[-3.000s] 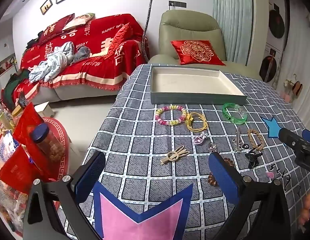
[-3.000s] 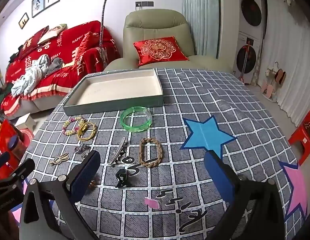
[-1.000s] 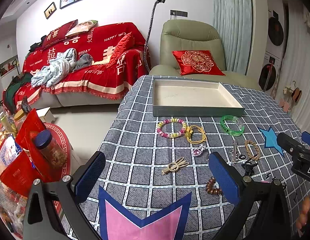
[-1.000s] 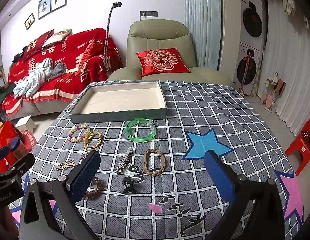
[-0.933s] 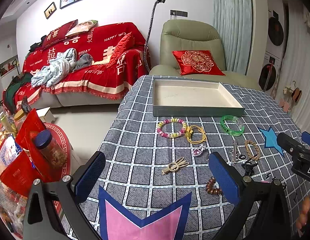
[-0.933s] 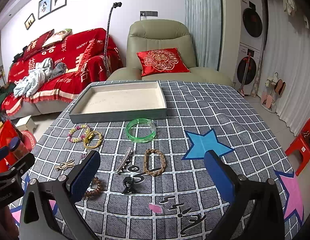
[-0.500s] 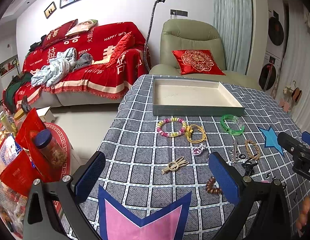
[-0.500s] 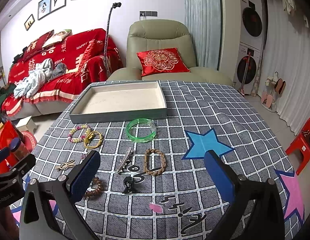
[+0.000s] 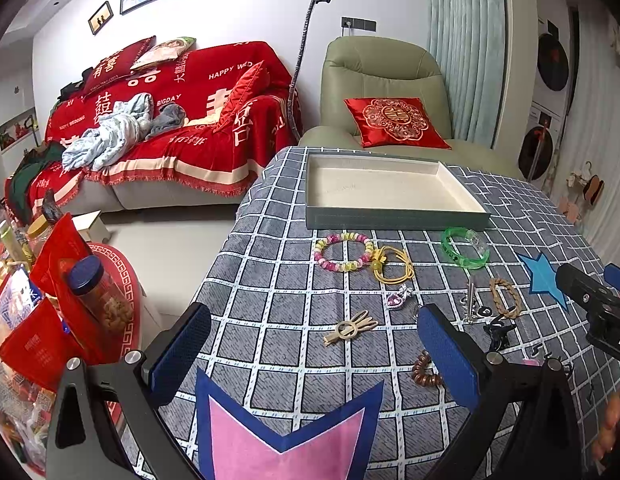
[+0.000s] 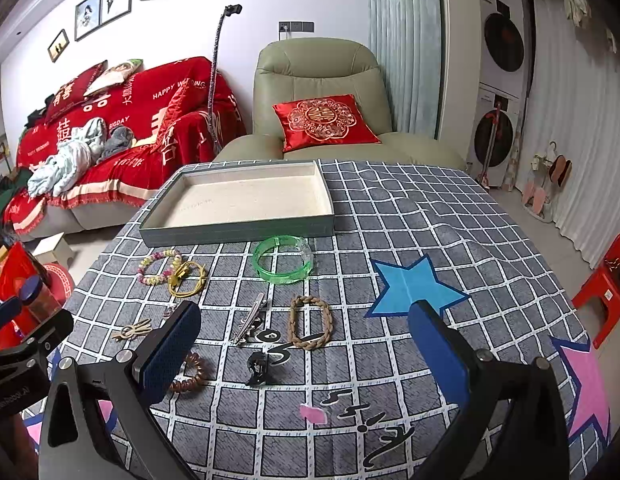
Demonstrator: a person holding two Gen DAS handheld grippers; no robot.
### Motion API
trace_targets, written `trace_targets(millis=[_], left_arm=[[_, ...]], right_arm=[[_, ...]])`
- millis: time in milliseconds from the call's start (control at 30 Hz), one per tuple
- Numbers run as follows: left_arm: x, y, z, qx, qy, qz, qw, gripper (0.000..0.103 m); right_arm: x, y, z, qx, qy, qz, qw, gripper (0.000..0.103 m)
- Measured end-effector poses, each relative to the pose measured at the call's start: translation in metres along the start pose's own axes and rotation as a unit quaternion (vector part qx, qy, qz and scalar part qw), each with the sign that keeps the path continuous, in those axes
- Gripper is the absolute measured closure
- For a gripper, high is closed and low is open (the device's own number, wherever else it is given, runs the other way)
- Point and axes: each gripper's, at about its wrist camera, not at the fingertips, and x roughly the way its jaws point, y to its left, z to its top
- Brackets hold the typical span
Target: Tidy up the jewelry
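An empty grey tray (image 9: 394, 218) (image 10: 238, 230) with a cream lining stands at the far side of the checked tablecloth. In front of it lie a pink-yellow bead bracelet (image 9: 343, 256) (image 10: 158, 267), a yellow cord loop (image 9: 394, 270), a green bangle (image 9: 465, 248) (image 10: 284, 264), a braided brown ring (image 10: 310, 322), a silver clip (image 10: 250, 318), a wooden clip (image 9: 350, 328), a pink heart charm (image 9: 397, 300), a black clip (image 10: 259, 366) and a brown coil tie (image 9: 425, 372) (image 10: 190, 374). My left gripper (image 9: 314, 354) and right gripper (image 10: 306, 354) are open, empty, above the near edge.
The table's left edge drops to the floor, where a red stool with snack bags and a jar (image 9: 98, 296) stands. A red-covered sofa (image 9: 182, 120) and a green armchair (image 10: 322, 92) are behind the table. A red stool (image 10: 606, 284) is at the right.
Both grippers have drawn back and risen a little since three seconds ago, so the table looks farther. In the last second nothing has visibly moved.
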Motion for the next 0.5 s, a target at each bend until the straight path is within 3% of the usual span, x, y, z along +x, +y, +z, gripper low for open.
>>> trace_targets(millis=[500], left_arm=[[0.0023, 0.0031, -0.0019, -0.002, 0.004, -0.001, 1.0000, 0.000]], right_arm=[[0.0002, -0.0003, 0.0000, 0.001, 0.000, 0.001, 1.000, 0.000]])
